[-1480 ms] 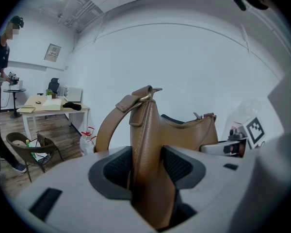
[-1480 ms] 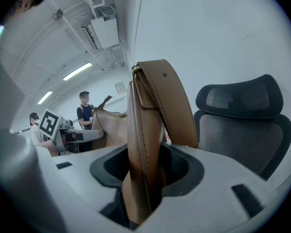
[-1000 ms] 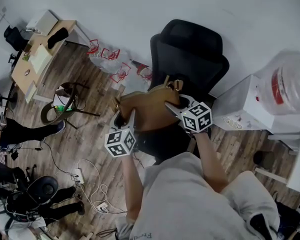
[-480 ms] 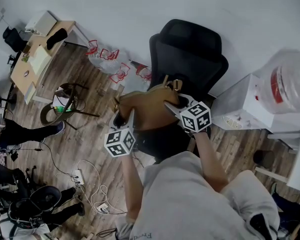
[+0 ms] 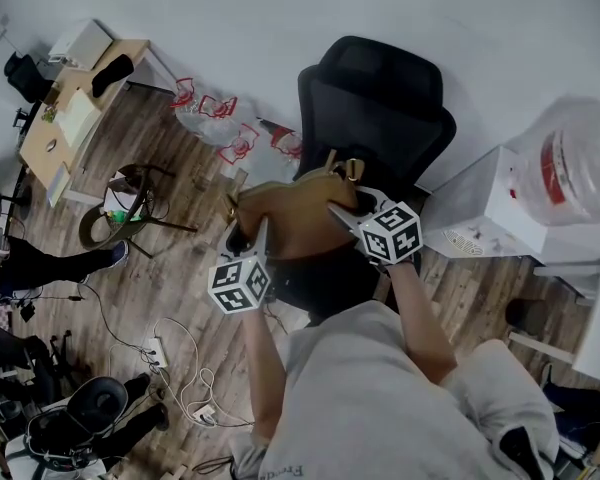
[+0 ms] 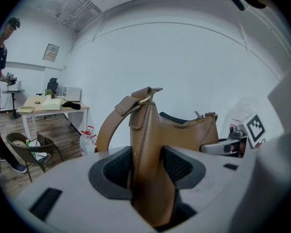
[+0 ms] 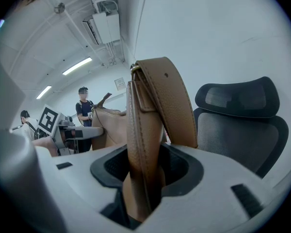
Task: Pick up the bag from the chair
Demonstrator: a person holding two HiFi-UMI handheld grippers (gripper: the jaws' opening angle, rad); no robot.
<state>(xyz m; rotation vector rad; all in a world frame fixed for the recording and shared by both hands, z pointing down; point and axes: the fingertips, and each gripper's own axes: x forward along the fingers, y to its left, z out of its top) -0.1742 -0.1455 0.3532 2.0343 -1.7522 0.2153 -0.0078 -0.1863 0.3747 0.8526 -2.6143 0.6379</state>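
Left gripper: its two dark, ribbed pads press on one end of a tan bag, the pebbled leather pinched upright between them; the jaws stand partly apart, closed onto the leather. Right gripper: its pads clamp the bag's other end in the same way, beside a broad, flat strap that arches up and over. A brass ring joins the strap to the bag's top corner; the bag is soft and curved, shaped like a crescent, with its top edge closed. In the head view the bag hangs stretched between the two grippers, in front of the back of a black office chair and over its seat; whether its underside touches the seat cannot be told. The chair has a mesh back and a padded headrest. To the right, a white box carries a clear plastic sack with something red and white inside. To the left, clear jugs with red handles stand by the white wall, on a wood plank floor.
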